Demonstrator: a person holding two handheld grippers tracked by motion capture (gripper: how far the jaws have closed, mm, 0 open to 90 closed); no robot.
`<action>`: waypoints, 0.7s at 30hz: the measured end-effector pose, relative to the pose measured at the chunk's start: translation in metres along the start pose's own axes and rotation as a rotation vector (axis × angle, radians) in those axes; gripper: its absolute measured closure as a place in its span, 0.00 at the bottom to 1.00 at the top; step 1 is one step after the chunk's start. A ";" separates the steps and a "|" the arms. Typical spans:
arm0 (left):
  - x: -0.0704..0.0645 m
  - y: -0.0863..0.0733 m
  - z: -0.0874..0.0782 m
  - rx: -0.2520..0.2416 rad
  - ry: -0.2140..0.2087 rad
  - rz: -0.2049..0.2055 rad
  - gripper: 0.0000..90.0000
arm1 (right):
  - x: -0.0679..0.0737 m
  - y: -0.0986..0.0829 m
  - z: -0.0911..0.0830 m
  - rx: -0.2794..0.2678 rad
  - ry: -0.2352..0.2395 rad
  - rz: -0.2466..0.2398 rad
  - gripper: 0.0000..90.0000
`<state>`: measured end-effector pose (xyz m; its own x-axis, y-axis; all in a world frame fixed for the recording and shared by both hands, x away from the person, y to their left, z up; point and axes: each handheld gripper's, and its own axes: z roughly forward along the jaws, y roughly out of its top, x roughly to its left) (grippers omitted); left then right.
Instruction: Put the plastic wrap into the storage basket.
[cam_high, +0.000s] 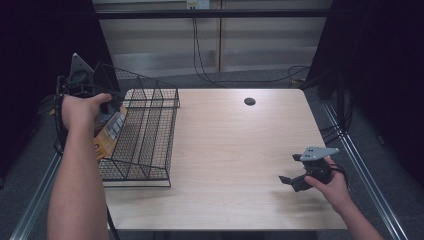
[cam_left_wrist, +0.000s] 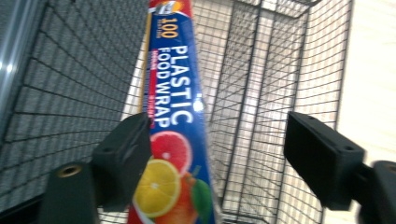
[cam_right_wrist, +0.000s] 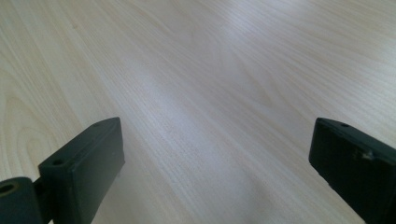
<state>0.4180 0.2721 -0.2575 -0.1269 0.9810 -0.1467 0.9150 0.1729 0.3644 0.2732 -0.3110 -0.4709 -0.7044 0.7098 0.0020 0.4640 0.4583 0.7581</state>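
Holding a gripper in each hand, the person works at a light wood counter (cam_high: 235, 150). Left gripper (cam_high: 107, 107) sits at the far left end of a black wire basket (cam_high: 150, 135), which stands on the counter's left edge. In the left gripper view the jaws stand wide apart, clamped on nothing; the plastic wrap box (cam_left_wrist: 175, 121) runs lengthwise away from the camera between them, with its long edge close against one jaw, contact uncertain. The other jaw is well clear of the box, over the basket's mesh floor. Box face is blue with white "PLASTIC FOOD WRAP" lettering and citrus fruit printed at the near end. From the high view the box lies inside the basket against its left wall (cam_high: 111, 131), partly hidden by the left hand (cam_high: 82, 110).

Right gripper (cam_high: 289, 181) is at the counter's near right area, well apart from the basket, held by the right hand (cam_high: 332, 187). Its jaws are spread wide over bare wood (cam_right_wrist: 210, 93), nothing between them.
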 end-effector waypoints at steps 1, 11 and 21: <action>-0.003 -0.001 -0.001 -0.002 0.000 0.005 0.24 | 0.000 0.000 0.000 0.000 0.000 0.000 0.03; -0.025 -0.009 0.004 -0.012 -0.053 0.047 0.17 | 0.000 0.000 -0.002 -0.005 -0.010 -0.001 0.03; -0.048 -0.017 0.012 -0.019 -0.108 0.107 0.17 | 0.000 0.002 -0.004 -0.010 0.000 0.000 0.03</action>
<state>0.4130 0.2213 -0.2677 0.0140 0.9789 -0.2040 0.9136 0.0704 0.4004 0.2718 -0.3120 -0.4674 -0.7043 0.7099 0.0014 0.4583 0.4532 0.7646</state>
